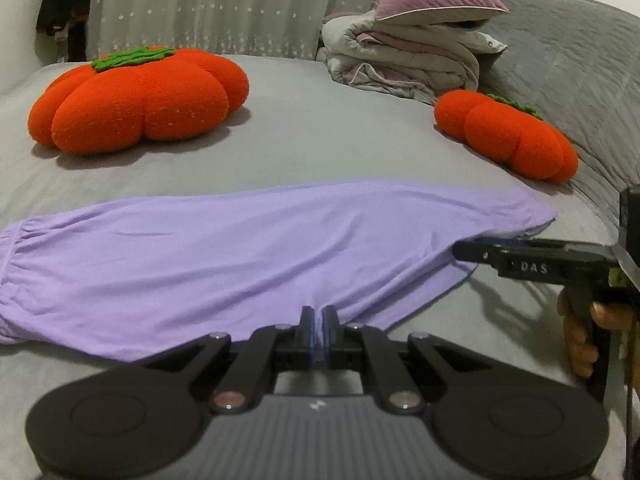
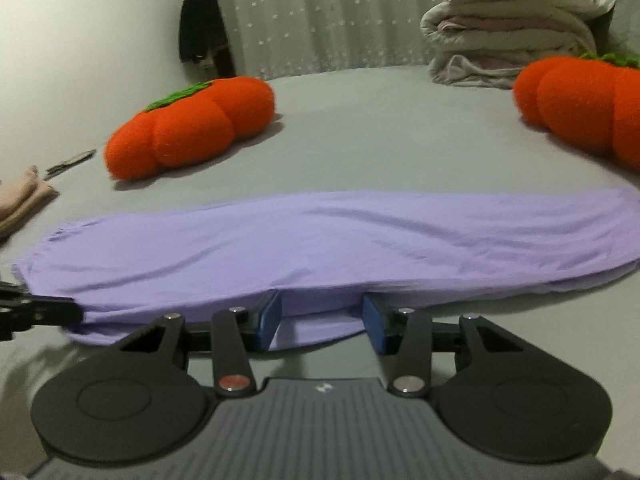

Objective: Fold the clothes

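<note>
Containers: none to be seen on the grey bed (image 1: 320, 128); nothing sits inside anything.
Writing: the letters "DAS" in white on the side of the right gripper (image 1: 468, 249), read from the left wrist view; a small pale logo on each gripper body, too small to read.
Garment: lilac trousers (image 1: 248, 248) lie flat and lengthwise across the bed, gathered waistband at the left end.
Left gripper (image 1: 319, 320): pads together, pinching the near edge of the trousers, lilac cloth caught between them.
Right gripper, own view (image 2: 320, 320): blue pads apart, one on each side of the trousers' near edge, not pressing the cloth.
Beyond the trousers: a large orange pumpkin cushion (image 1: 140, 100) to the left, a smaller pumpkin cushion (image 1: 508, 136) to the right.
Farther behind the trousers: folded quilts (image 1: 404, 60) with a mauve pillow (image 1: 432, 0) on top.
Left of the trousers: a folded beige cloth (image 2: 20, 200).
</note>
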Demonstrator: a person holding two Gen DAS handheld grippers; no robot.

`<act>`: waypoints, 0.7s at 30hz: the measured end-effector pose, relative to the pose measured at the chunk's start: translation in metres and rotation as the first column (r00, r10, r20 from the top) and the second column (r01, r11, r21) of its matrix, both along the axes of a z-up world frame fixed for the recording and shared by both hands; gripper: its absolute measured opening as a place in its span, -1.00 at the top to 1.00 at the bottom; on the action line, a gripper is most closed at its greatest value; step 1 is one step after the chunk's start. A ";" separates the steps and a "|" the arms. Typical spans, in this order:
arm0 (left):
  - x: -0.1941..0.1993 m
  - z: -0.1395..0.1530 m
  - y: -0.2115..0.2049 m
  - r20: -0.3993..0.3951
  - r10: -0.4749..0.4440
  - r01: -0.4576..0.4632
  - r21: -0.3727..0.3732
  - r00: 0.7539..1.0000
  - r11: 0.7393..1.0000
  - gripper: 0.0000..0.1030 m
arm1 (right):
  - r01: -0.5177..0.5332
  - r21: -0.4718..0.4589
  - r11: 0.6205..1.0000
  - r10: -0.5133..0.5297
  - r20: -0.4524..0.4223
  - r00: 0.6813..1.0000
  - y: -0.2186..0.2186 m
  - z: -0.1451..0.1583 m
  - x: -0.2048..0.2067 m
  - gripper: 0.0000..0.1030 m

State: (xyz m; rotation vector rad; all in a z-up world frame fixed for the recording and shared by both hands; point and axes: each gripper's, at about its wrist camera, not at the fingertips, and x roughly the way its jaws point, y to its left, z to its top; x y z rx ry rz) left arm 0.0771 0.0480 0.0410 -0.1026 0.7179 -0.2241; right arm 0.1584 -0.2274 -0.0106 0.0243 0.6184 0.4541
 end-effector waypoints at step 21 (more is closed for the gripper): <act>-0.002 -0.008 -0.003 -0.060 -0.060 0.063 0.051 0.996 0.997 0.92 | 0.196 -0.092 0.976 -0.193 0.040 0.980 -0.060 -0.007 0.038 0.05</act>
